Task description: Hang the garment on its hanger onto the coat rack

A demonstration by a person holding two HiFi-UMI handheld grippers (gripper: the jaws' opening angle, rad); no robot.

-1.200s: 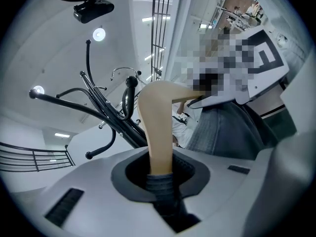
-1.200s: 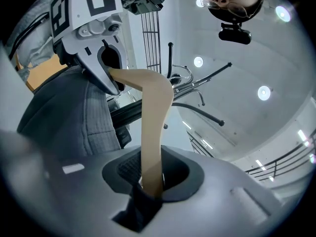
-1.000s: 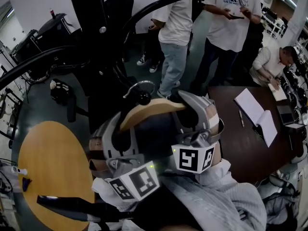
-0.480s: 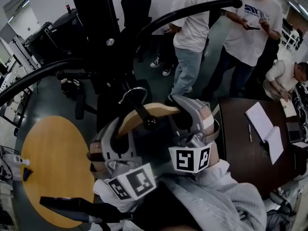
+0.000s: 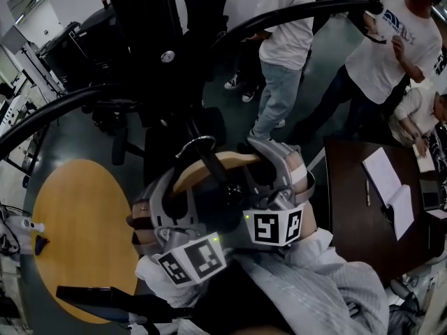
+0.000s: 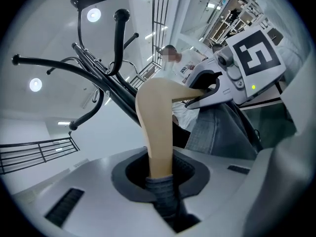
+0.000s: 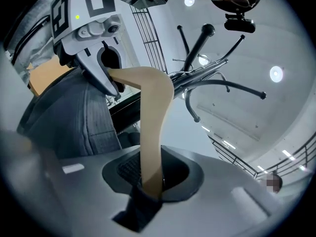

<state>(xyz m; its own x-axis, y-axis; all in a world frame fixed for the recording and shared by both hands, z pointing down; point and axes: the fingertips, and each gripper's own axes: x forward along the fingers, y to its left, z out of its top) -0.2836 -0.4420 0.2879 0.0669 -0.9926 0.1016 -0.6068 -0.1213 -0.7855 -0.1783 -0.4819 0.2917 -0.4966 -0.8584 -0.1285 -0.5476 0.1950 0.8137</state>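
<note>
Close beside the coat rack [image 5: 150, 54], the hanger [image 5: 209, 166] bearing the garment [image 5: 314, 292] is clamped at either end by the left claw [image 6: 159, 174] and right claw [image 7: 150, 181], both part-closed on wood. Its hook [image 5: 195, 144] is not yet seen seated, so hanging is judged unfinished.

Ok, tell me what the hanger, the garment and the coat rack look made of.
Hanger: probably wood, with a smooth matte tan surface.
Garment: cloth, grey with fine stripes, falling in soft folds.
Coat rack: likely metal tube, glossy black, with highlights along its curved arms.

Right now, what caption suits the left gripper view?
Left gripper and right gripper hold a wooden hanger, grey garment on it, by the coat rack.
</note>
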